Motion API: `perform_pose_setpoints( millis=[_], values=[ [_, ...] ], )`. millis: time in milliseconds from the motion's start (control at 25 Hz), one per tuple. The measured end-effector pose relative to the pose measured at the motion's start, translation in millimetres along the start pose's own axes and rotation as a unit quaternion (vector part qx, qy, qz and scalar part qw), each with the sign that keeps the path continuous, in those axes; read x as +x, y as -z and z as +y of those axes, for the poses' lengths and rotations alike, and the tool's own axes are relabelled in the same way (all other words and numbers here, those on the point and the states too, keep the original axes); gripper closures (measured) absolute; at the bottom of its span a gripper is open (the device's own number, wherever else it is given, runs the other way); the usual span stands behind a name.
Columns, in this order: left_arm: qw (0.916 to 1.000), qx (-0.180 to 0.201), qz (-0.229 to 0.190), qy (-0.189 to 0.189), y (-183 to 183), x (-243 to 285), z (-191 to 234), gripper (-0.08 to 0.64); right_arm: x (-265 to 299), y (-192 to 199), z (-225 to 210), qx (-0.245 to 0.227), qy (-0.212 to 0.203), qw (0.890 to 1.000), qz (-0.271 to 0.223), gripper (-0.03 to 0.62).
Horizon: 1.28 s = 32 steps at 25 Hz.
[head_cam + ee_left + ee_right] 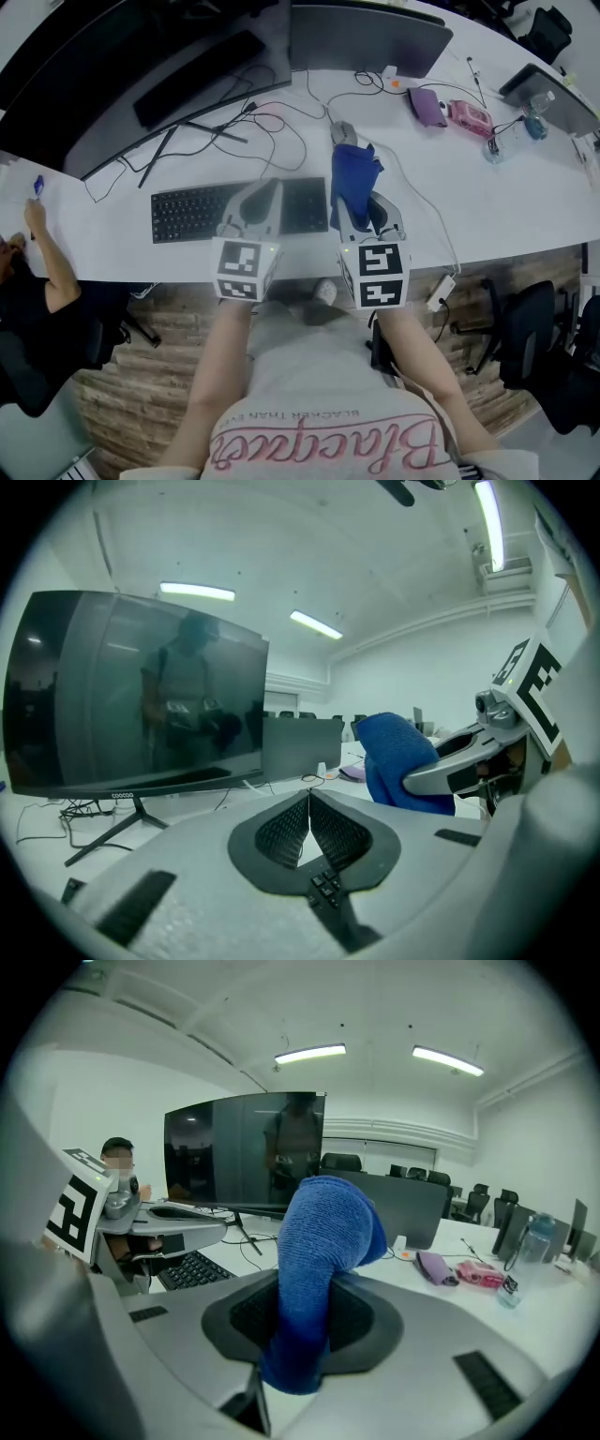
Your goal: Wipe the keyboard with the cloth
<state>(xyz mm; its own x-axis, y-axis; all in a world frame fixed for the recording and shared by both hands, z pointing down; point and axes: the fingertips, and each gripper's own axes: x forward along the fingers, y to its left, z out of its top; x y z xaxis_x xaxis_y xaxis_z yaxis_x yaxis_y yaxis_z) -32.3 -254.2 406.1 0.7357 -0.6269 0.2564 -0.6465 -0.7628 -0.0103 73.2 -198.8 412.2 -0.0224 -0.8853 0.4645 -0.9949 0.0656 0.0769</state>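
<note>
**A:** The right grey two-jaw gripper (302, 1312): what does it carry?

**B:** Its jaws are clamped on a thick blue terry cloth (323, 1227). The cloth stands up out of the dark ribbed pads, and its top folds over towards the far side.

**A:** And the left grey two-jaw gripper (309, 808)?

**B:** Its jaws are pressed together, the ribbed pads meeting along one line with nothing between them.

**A:** Where is the flat black keyboard (187, 213)?

**B:** It lies on the long white desk (506, 206), in front of the person. From the head view, the left gripper reaches over the keyboard's right part, and a few black keys show just under its closed tips in its own view. I cannot tell whether it touches them.

**A:** So where is the cloth relative to the keys?

**B:** Beside them. The right gripper holds it just past the keyboard's right end, above bare desk. The two grippers sit side by side, close together.

**A:** Anything behind?

**B:** A wide, curved dark monitor (141, 66) on a thin-legged stand, with loose black cables on the desk.
</note>
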Motion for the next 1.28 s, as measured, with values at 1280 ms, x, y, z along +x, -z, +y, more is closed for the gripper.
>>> perform_pose_setpoints(
  millis=[1280],
  values=[
    [0.9833, 0.074, -0.154, -0.063, -112.1, -113.2, 100.8, 0.554, -12.2, -160.2, 178.8, -0.044, -0.136, 0.961, -0.237, 0.497]
  ],
)
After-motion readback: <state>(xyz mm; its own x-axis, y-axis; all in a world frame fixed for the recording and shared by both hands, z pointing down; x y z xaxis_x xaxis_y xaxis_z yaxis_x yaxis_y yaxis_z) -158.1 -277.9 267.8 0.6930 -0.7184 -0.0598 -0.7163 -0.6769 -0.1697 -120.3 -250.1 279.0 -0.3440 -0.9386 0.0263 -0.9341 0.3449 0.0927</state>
